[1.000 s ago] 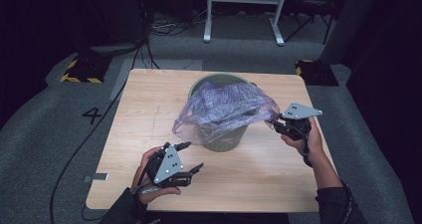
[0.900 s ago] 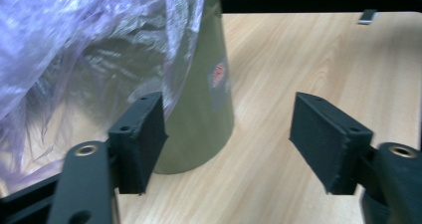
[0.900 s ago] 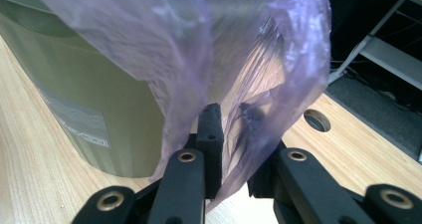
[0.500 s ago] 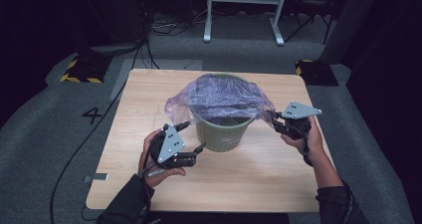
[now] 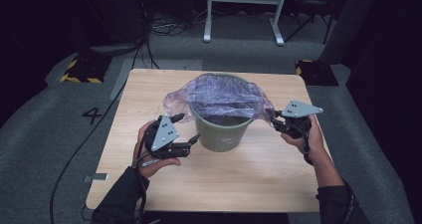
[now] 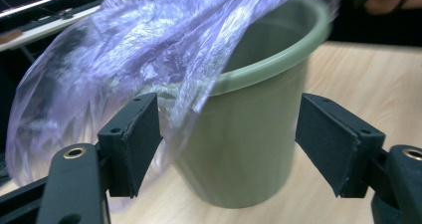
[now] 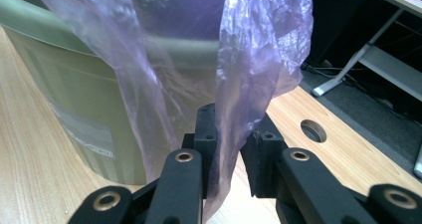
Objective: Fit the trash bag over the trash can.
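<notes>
A green plastic bucket (image 5: 221, 134) stands upright at the middle of the wooden table (image 5: 149, 94). A thin purple bag (image 5: 224, 92) lies spread over its mouth, with one flap hanging off the left side. My right gripper (image 5: 272, 117) is at the bucket's right rim, shut on the bag's edge; in the right gripper view the film (image 7: 259, 50) runs down between the pressed jaws of that gripper (image 7: 234, 134). My left gripper (image 5: 188, 128) hovers just left of the bucket. Its jaws have just been opening and stand wide, framing the bucket wall (image 6: 249, 149). The bag's flap (image 6: 139, 50) hangs beside one pad (image 6: 139, 139), unpinched.
A round hole (image 7: 313, 130) is cut in the tabletop near the right gripper. Grey floor surrounds the table, with a painted 4 (image 5: 93, 115), cables (image 5: 79, 149), two yellow-striped blocks (image 5: 78, 69) and a white frame (image 5: 244, 15) behind.
The left gripper moved from the table's front up and right to the bucket's left side. The bag went from a bunched heap to lying spread over the rim. The right gripper stayed put.
</notes>
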Motion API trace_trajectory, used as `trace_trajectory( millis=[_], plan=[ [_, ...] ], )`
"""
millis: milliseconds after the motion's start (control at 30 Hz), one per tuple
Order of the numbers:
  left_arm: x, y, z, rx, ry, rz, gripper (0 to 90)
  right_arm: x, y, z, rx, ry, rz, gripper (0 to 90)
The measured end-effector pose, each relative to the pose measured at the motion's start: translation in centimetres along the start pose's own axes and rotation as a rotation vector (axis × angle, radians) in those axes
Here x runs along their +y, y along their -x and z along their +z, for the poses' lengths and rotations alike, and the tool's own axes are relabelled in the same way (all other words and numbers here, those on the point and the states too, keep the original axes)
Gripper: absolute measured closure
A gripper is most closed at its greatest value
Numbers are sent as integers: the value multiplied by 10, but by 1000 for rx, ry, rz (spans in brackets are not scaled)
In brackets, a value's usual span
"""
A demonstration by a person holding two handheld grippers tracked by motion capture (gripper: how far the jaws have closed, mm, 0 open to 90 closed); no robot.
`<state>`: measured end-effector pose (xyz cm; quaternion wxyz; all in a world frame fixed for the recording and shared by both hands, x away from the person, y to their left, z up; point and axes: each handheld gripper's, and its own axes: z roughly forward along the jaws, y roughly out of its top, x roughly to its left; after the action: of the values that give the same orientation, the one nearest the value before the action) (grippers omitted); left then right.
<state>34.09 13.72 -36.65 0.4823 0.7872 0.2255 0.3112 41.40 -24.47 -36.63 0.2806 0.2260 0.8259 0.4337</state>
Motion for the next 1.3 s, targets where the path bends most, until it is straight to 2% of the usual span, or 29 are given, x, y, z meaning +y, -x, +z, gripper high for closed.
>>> trace_trajectory(
  millis=[33,67,133,167,233,300,400,467,567,667,800,933,1000,1067,1100,1167,1267,1300],
  plan=[
    [1,-2,4,-1,-16,12,274,1,-1,0,0,0,-8,783],
    [1,-5,10,-7,-32,5,323,1,-1,0,2,-2,-9,789],
    [0,-11,17,-18,-67,13,540,0,-2,0,10,-1,-16,805],
    [-1,-13,19,-6,-71,23,633,-1,-3,-1,17,0,-21,811],
    [-2,-18,21,-19,-82,22,812,-3,-5,-1,25,1,-23,819],
    [-5,-22,21,-42,-91,12,896,-4,-6,-1,33,0,-26,822],
    [-12,-23,17,-72,-78,-2,898,-7,-7,-3,35,1,-25,828],
    [-16,-21,13,-86,-82,9,899,-8,-8,-4,35,-1,-28,829],
    [-26,-18,12,-107,-114,29,899,-12,-10,-3,40,-13,-28,832],
    [-38,-17,17,-110,-160,25,899,-17,-10,4,41,-41,-27,833],
    [-47,-20,27,-107,-196,15,899,-25,-8,17,48,-64,5,831],
    [-51,-22,37,-99,-248,47,899,-29,-3,27,24,-89,20,812],
    [-54,-22,43,-106,-270,47,899,-35,2,31,15,-88,51,778],
    [-57,-22,46,-107,-279,42,899,-38,3,31,17,-79,58,670],
    [-57,-22,46,-106,-276,44,899,-39,3,29,23,-68,59,567],
    [-56,-20,45,-106,-270,46,899,-38,0,24,26,-56,35,440],
    [-55,-19,43,-104,-264,49,899,-31,-7,9,-22,-21,0,318],
    [-55,-19,42,-104,-266,49,899,-29,-7,5,-28,-6,-3,302]
  ],
)
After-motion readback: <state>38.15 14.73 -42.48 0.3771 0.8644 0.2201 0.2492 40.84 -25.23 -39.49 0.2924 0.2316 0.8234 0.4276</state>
